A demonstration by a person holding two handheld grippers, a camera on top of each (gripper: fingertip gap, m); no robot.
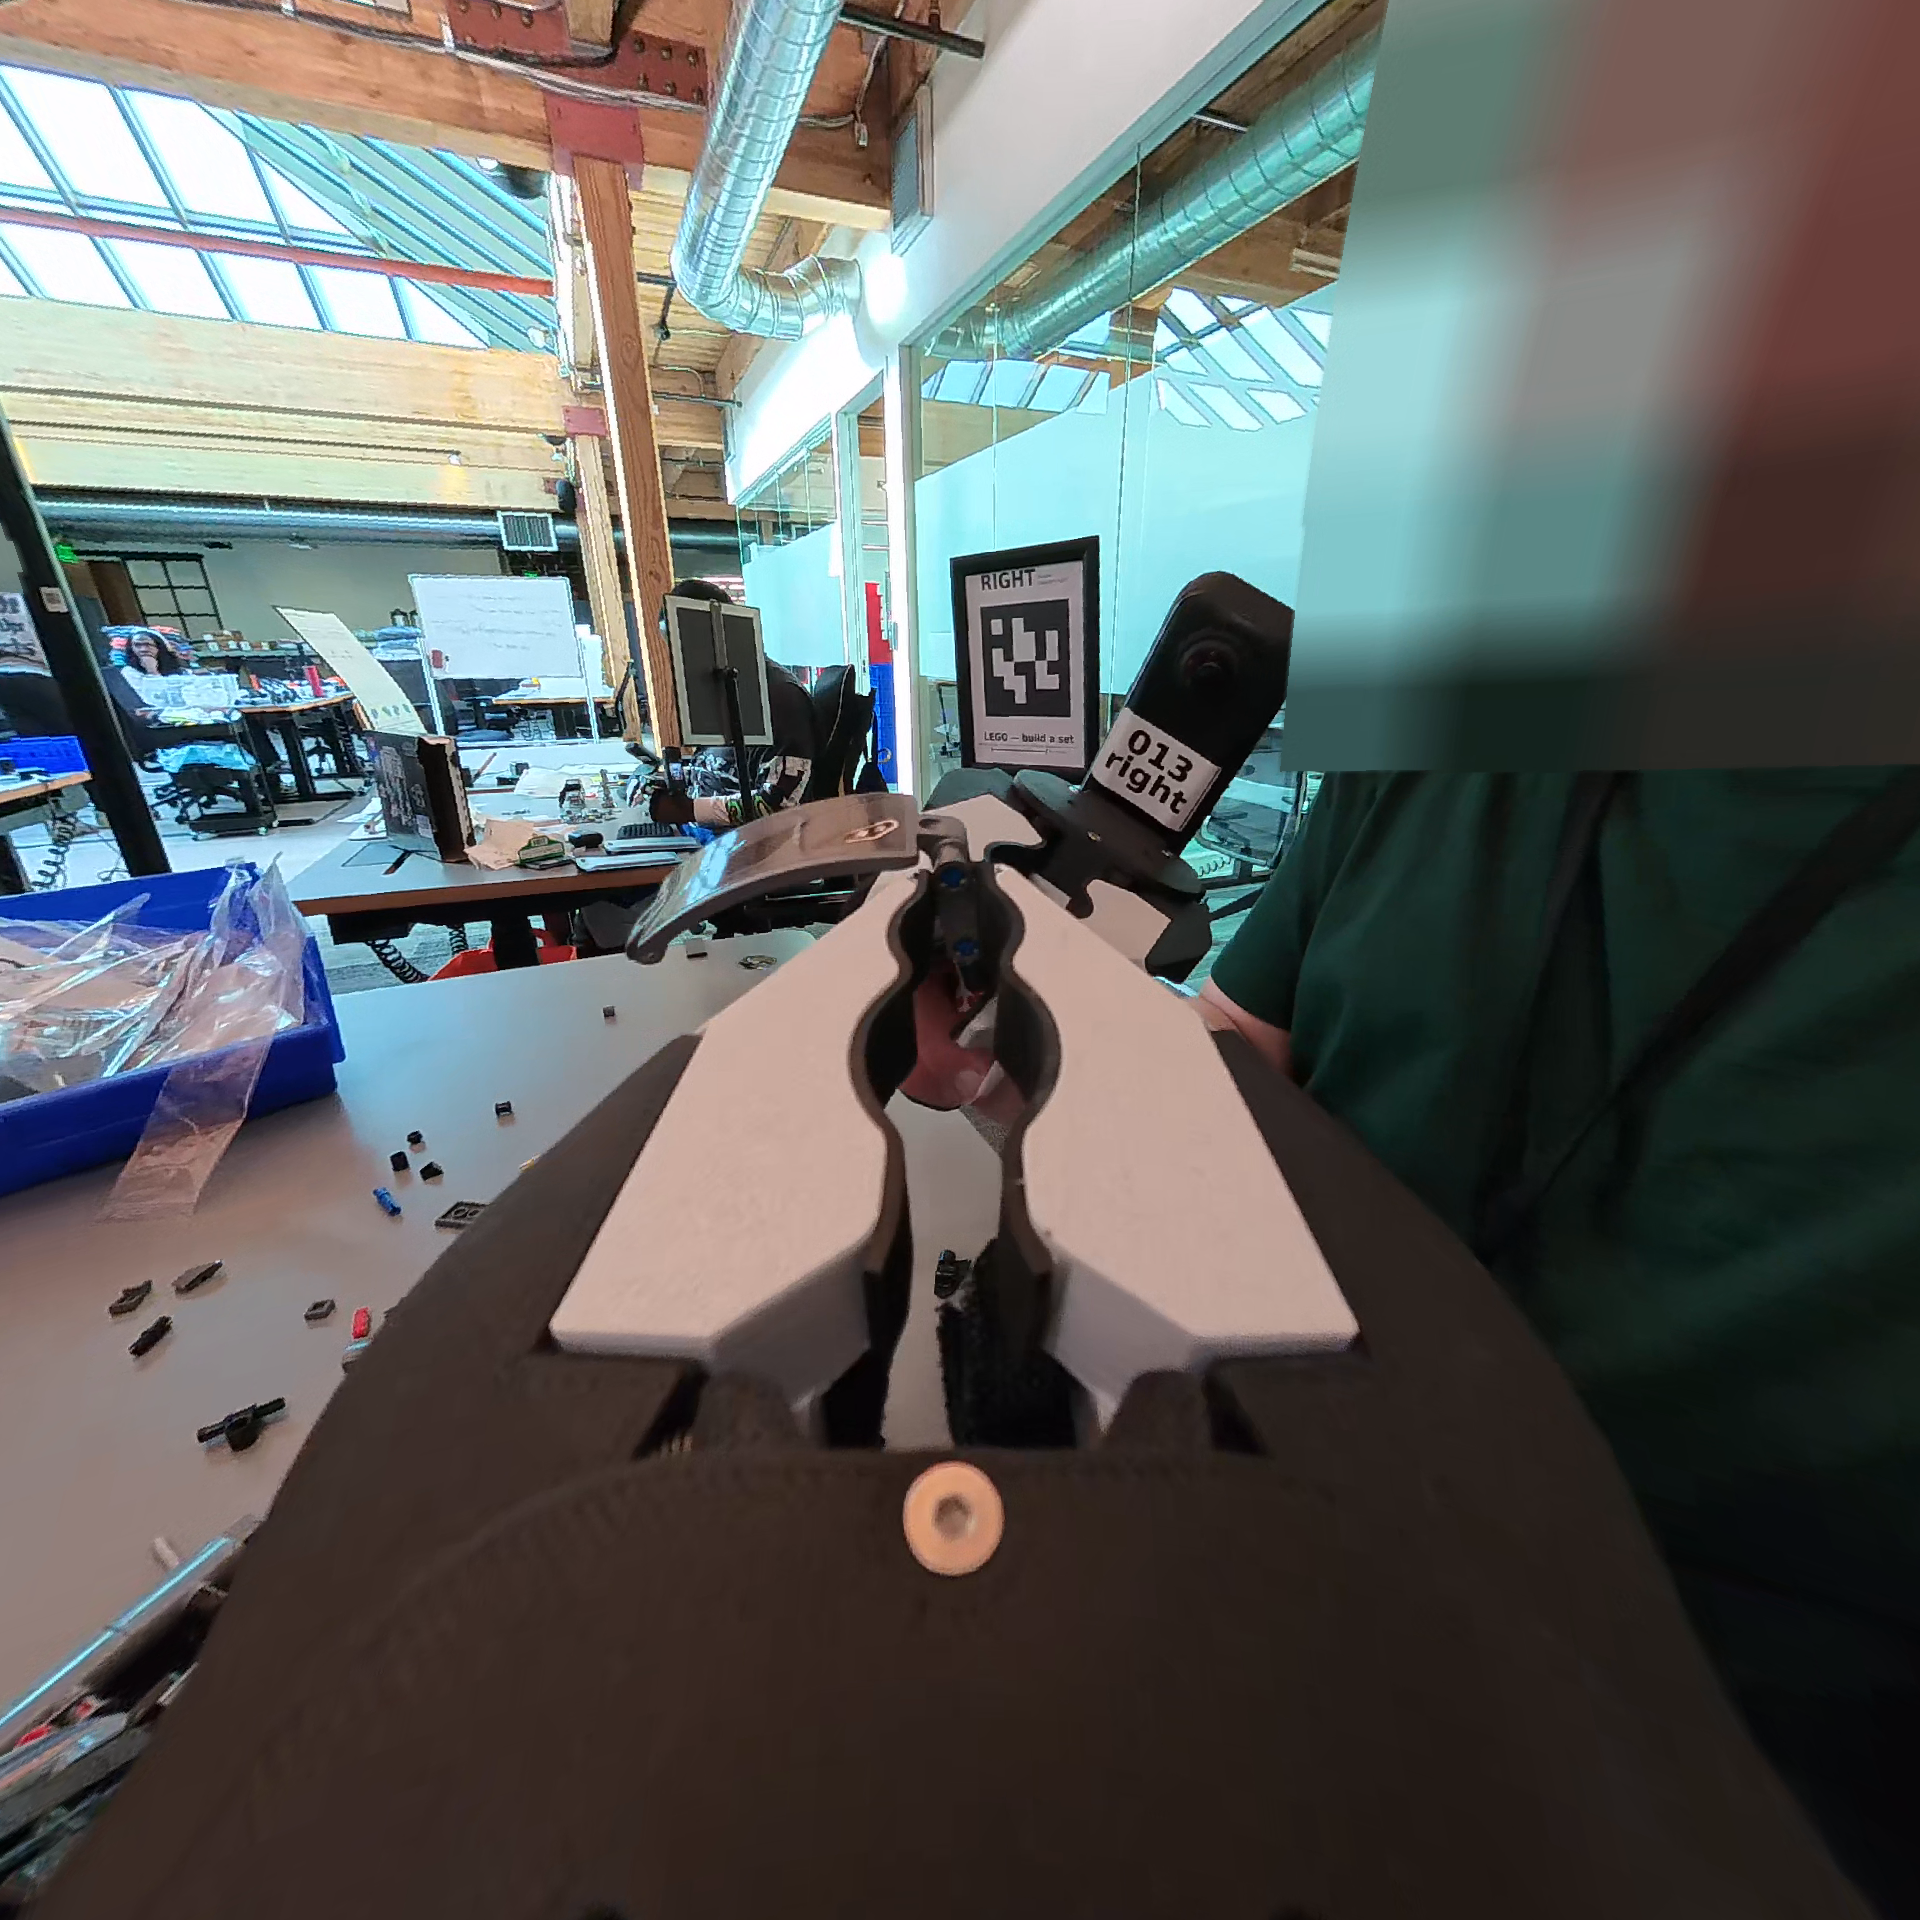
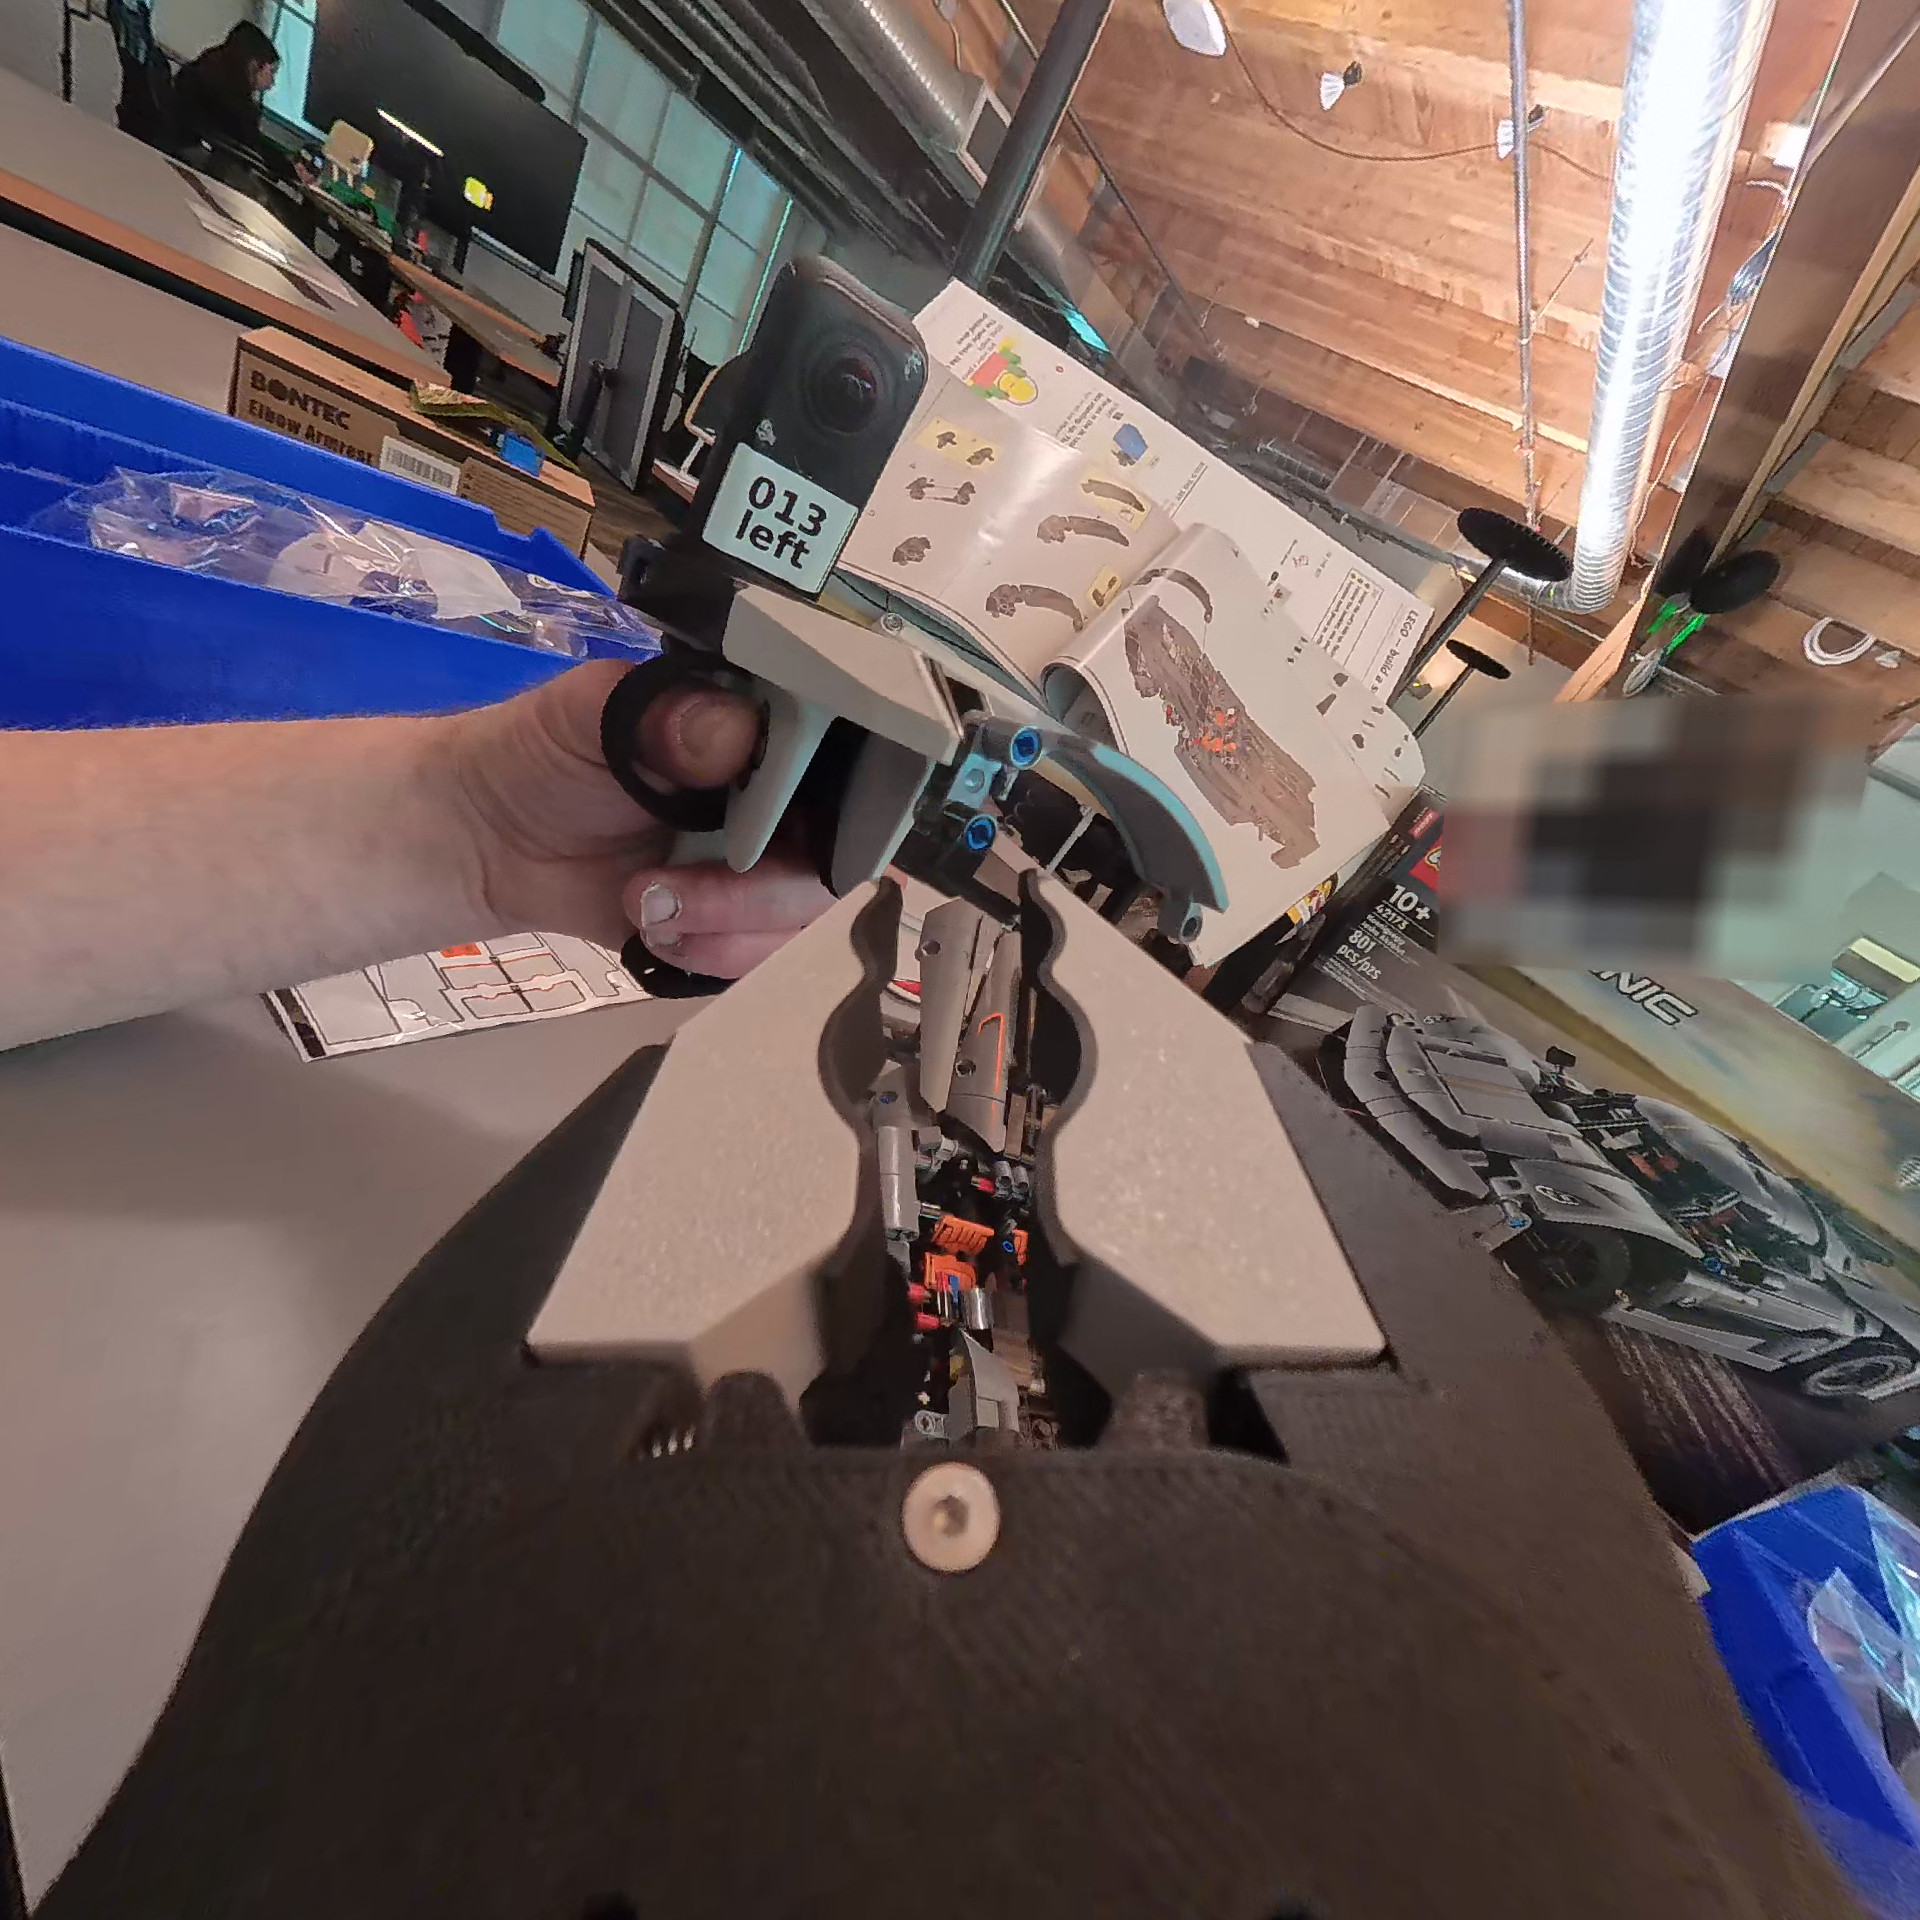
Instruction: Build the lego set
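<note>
Left of the left hand-held gripper [image 1: 951, 914], a blue bin [image 1: 156, 1091] of clear plastic bags is cut off at the frame edge, and small dark loose pieces [image 1: 416, 1158] dot the grey tabletop [image 1: 468, 1049], too tiny to identify. This hand-held gripper's fingers stand narrow, pinching a short dark lego piece with blue pins [image 1: 954, 909] at their tips; a curved dark panel [image 1: 774, 852] joined to it juts out to the left. Just beyond the tips sits the right hand-held gripper [image 2: 951, 904]; a blurred patch covers the upper right.

In the right wrist view, a hand [image 2: 582, 821] grips the left tool's handle to the upper left. The right hand-held gripper's fingers are slightly apart, and whether their tips touch the pinned piece I cannot tell. Through their gap shows a partly built grey and orange lego car [image 2: 966, 1174], mostly hidden. Beyond lies an open instruction booklet [image 2: 1091, 540], and to the right the set's box [image 2: 1621, 1195].
</note>
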